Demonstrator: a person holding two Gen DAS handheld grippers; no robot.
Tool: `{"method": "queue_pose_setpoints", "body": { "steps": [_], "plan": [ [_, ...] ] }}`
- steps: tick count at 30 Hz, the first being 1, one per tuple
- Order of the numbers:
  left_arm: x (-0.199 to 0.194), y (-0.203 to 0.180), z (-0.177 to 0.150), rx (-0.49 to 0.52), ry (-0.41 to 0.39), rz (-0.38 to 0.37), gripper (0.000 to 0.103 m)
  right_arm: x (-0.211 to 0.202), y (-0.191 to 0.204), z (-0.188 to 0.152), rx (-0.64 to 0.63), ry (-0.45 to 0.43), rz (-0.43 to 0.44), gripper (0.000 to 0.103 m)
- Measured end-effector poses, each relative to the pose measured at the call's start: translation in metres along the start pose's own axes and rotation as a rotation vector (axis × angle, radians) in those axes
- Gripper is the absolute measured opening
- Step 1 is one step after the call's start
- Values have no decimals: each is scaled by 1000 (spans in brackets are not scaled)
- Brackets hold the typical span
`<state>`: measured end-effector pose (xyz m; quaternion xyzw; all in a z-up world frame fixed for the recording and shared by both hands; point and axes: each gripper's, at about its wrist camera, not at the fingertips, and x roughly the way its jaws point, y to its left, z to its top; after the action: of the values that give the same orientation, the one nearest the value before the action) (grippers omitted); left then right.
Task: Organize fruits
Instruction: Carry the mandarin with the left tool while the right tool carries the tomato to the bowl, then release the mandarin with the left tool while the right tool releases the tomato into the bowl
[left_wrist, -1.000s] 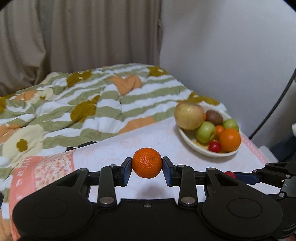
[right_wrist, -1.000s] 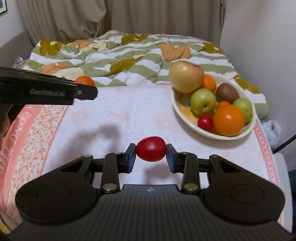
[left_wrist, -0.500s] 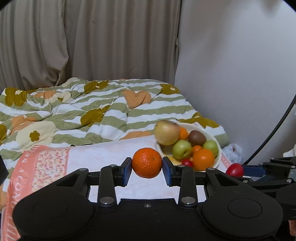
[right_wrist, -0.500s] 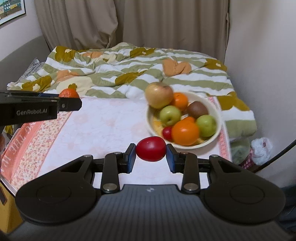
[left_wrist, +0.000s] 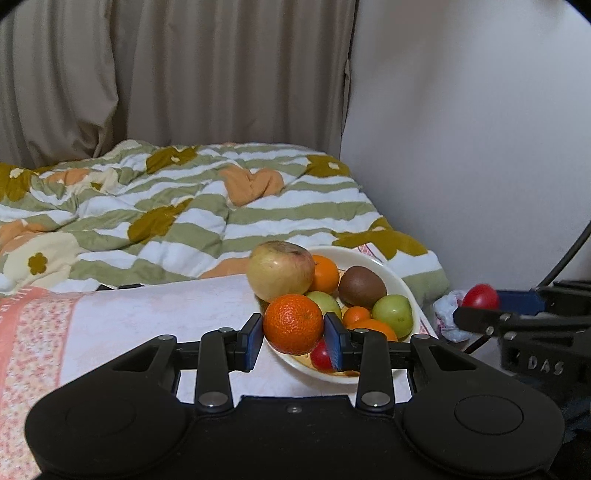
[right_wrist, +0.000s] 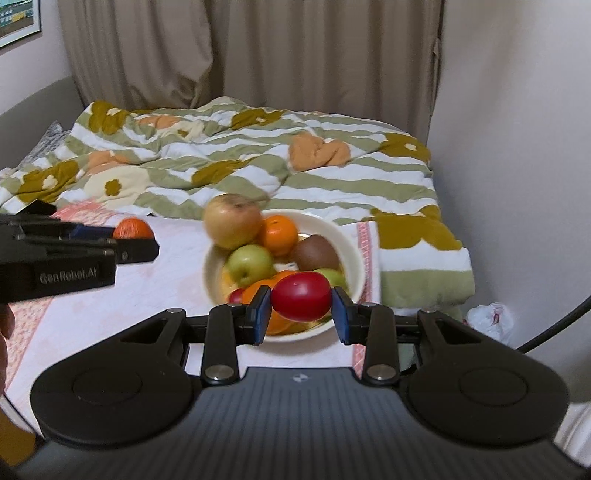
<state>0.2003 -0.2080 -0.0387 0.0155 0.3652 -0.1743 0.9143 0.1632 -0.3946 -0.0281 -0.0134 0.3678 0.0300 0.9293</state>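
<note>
My left gripper (left_wrist: 294, 335) is shut on a mandarin orange (left_wrist: 293, 323) and holds it in the air in front of the white fruit bowl (left_wrist: 400, 286). My right gripper (right_wrist: 301, 313) is shut on a red tomato (right_wrist: 301, 301), held above the near rim of the same bowl (right_wrist: 347, 240). The bowl holds a large apple (left_wrist: 280, 270), green apples, oranges, a kiwi (left_wrist: 362, 286) and a small red fruit. The right gripper with its tomato (left_wrist: 481, 296) shows at the right of the left wrist view. The left gripper with its mandarin (right_wrist: 132, 229) shows at the left of the right wrist view.
The bowl stands on a table with a white and pink cloth (right_wrist: 110, 306). A striped floral quilt (left_wrist: 184, 221) covers the bed behind it. Curtains and a white wall (left_wrist: 480, 129) stand behind and to the right. A crumpled plastic bag (right_wrist: 489, 319) lies on the floor at the right.
Both grippers have pulled back and risen with their fruits still held. The bowl now sits lower and more central in both views.
</note>
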Motion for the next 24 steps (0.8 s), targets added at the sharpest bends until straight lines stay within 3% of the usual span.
{"method": "queue_pose_setpoints", "body": {
  "steps": [9, 17, 18, 19, 20, 21, 24],
  "plan": [
    [67, 2, -3, 44, 103, -3, 39, 48, -16, 12, 33, 39, -23, 50],
    [90, 0, -10, 95, 147, -10, 42, 77, -12, 12, 48, 71, -17, 50],
    [90, 0, -9, 99, 147, -11, 57, 79, -11, 13, 46, 72, -19, 50],
    [89, -1, -9, 104, 142, -10, 82, 80, -11, 13, 44, 72, -21, 50],
    [86, -1, -9, 113, 131, -1, 92, 80, -12, 15, 45, 71, -23, 50],
    [84, -2, -8, 121, 117, 10, 100, 81, -12, 16, 47, 69, -24, 50],
    [79, 2, -10, 125, 116, 29, 100, 82, -14, 21, 48, 65, -28, 50]
  ]
}}
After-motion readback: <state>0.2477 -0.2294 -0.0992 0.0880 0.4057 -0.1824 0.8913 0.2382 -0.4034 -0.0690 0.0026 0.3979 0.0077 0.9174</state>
